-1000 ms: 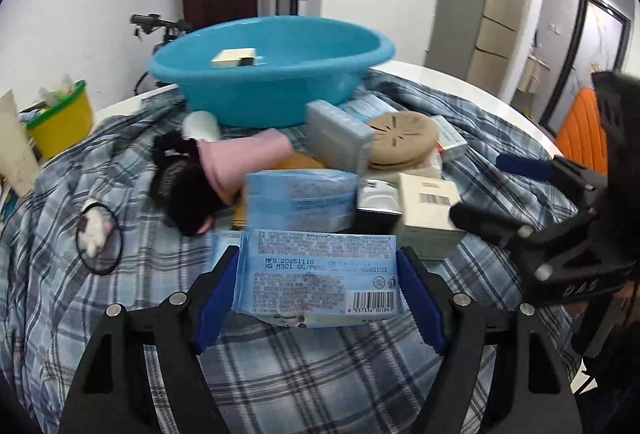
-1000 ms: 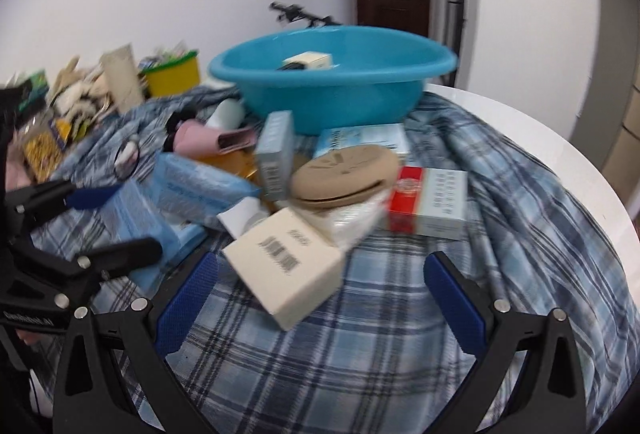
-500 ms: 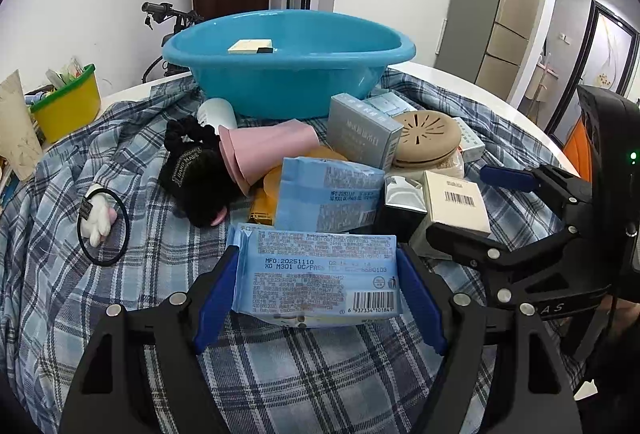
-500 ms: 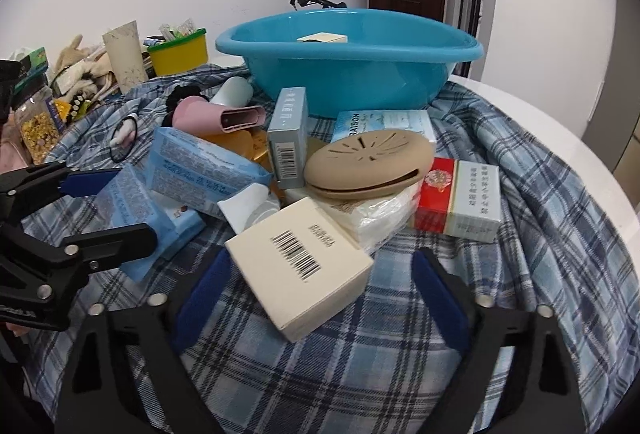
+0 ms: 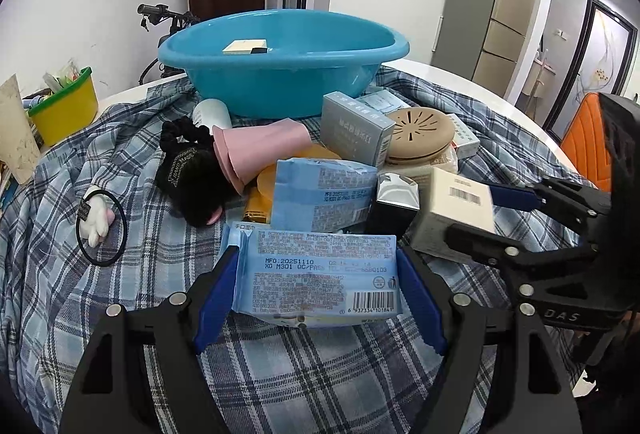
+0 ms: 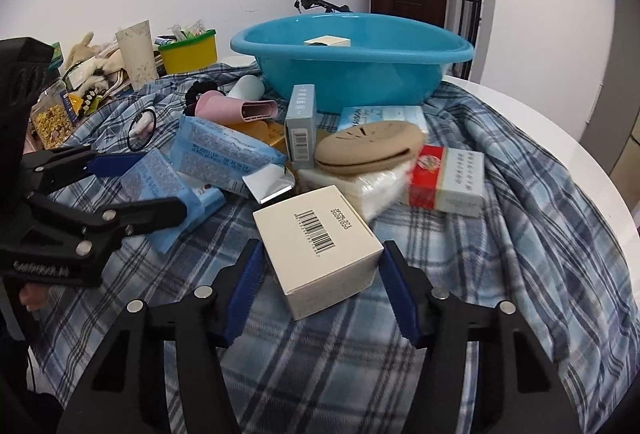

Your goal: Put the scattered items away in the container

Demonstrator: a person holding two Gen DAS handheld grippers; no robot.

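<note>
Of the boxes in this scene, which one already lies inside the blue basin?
The small cream box with a dark end, alone inside the blue basin. Every other box sits outside on the plaid cloth.

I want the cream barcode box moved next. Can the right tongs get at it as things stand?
Probably yes. The right tongs are open with a finger on each side of the cream barcode box, and nothing lies on top of it; the left tongs sit apart, gripping the blue wipes pack.

A dense heap, with the grey carton [image 5: 356, 127] and tan vented disc [image 5: 420, 127], is standing between the near cloth and the blue basin [image 5: 280, 61]. Bare plaid cloth [image 6: 532, 218] is lying open rightward, seemingly passable.
</note>
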